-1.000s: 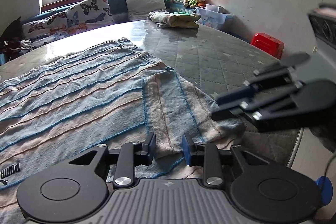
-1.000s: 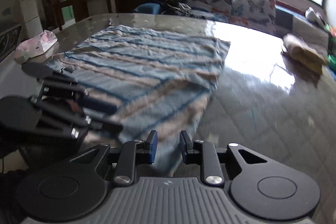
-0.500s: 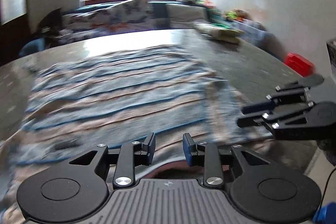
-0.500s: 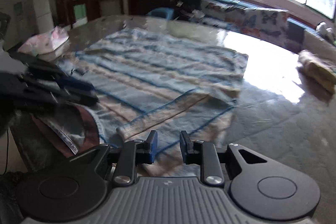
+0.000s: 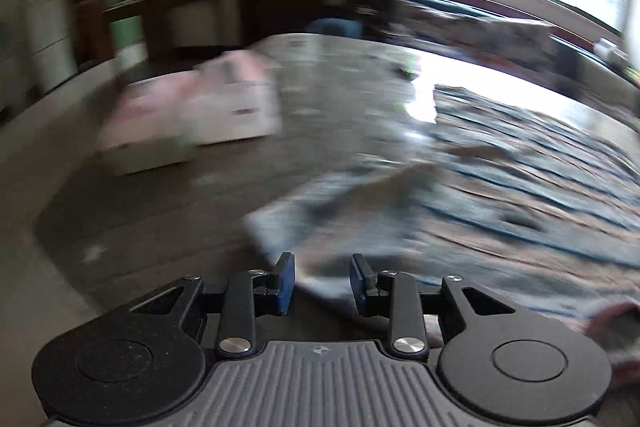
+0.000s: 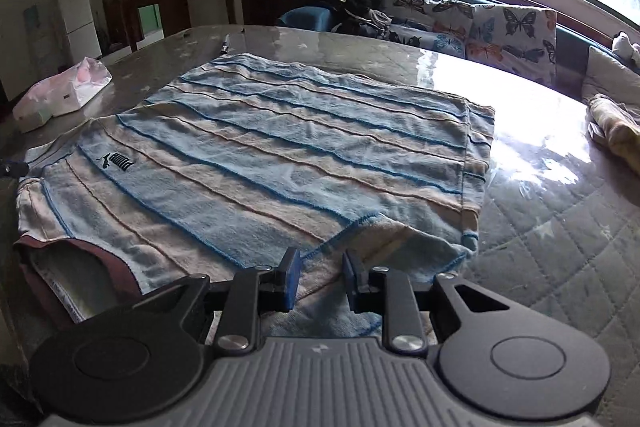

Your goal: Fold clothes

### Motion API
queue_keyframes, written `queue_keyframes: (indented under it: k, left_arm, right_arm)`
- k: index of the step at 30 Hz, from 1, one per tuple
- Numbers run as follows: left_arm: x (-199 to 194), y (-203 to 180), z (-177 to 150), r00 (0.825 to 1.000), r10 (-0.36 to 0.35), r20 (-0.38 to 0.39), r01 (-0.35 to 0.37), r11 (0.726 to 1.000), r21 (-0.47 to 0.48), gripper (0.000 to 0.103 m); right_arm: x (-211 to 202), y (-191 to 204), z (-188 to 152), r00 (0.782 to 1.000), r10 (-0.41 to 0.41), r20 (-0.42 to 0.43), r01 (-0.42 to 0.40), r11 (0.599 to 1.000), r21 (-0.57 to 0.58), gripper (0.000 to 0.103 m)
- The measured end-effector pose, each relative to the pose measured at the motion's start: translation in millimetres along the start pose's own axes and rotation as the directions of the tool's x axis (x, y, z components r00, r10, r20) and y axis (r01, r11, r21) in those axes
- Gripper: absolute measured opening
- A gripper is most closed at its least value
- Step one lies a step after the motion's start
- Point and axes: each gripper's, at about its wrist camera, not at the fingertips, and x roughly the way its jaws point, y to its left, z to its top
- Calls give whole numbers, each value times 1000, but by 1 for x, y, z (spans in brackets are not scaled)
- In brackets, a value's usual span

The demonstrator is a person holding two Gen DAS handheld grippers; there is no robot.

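A blue and beige striped shirt (image 6: 280,155) with a dark logo lies spread flat on the round quilted table (image 6: 560,247), collar at the near left, one sleeve folded over at the near right. My right gripper (image 6: 317,277) is open and empty, just above the folded sleeve at the shirt's near edge. In the blurred left wrist view the shirt (image 5: 500,203) fills the right side. My left gripper (image 5: 322,283) is open and empty, over the shirt's left sleeve end near the table edge.
A pink and white plastic bag (image 6: 60,93) lies at the table's left; it also shows in the left wrist view (image 5: 192,115). A folded yellowish garment (image 6: 616,127) sits at the far right. A pen (image 6: 225,43) lies beyond the shirt. A butterfly-print sofa (image 6: 500,27) stands behind.
My left gripper has swung quickly to the left, from the shirt's right sleeve side to its left sleeve end. My right gripper has moved closer to the folded right sleeve. Both stay open.
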Motion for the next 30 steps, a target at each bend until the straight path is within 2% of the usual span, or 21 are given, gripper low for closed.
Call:
queue_keyframes:
  k: [1, 6, 10, 12, 14, 18, 21, 24, 27, 30]
  left_arm:
    - [1, 9, 0, 1000, 30, 0, -30, 999, -24, 42]
    - [5, 50, 2, 985, 169, -11, -169, 977, -132, 43]
    - [9, 50, 3, 986, 168, -6, -167, 976, -143, 42]
    - [10, 51, 4, 989, 146, 6, -144, 978, -150, 30]
    - [11, 51, 5, 992, 125, 18, -120, 980, -157, 9]
    - [-4, 47, 9, 996, 35, 87, -22, 988, -154, 7]
    - [-18, 29, 11, 990, -69, 124, 78, 994, -76, 6]
    - [-31, 12, 13, 973, -174, 153, 175, 985, 4, 7]
    - [-44, -6, 14, 946, -276, 170, 265, 960, 84, 7]
    - [-44, -11, 13, 936, -317, 154, 303, 947, 108, 7]
  right_arm:
    - [1, 0, 0, 1000, 0, -2, 0, 1000, 2, 23]
    - [4, 1, 1, 1000, 0, -9, 0, 1000, 9, 23]
    - [6, 1, 1, 1000, 0, -15, 0, 1000, 15, 23]
    - [7, 1, 2, 1000, 0, -15, 1, 1000, 17, 23]
    - [6, 2, 2, 1000, -1, -11, 1, 1000, 19, 23]
    - [5, 3, 3, 1000, 2, -3, -2, 1000, 19, 23]
    - [4, 4, 4, 1000, 4, 0, -4, 1000, 14, 23]
    - [4, 6, 3, 1000, 8, 0, -8, 1000, 14, 23]
    - [3, 7, 3, 1000, 11, 0, -11, 1000, 15, 23]
    - [3, 7, 1, 1000, 15, -2, -15, 1000, 16, 23]
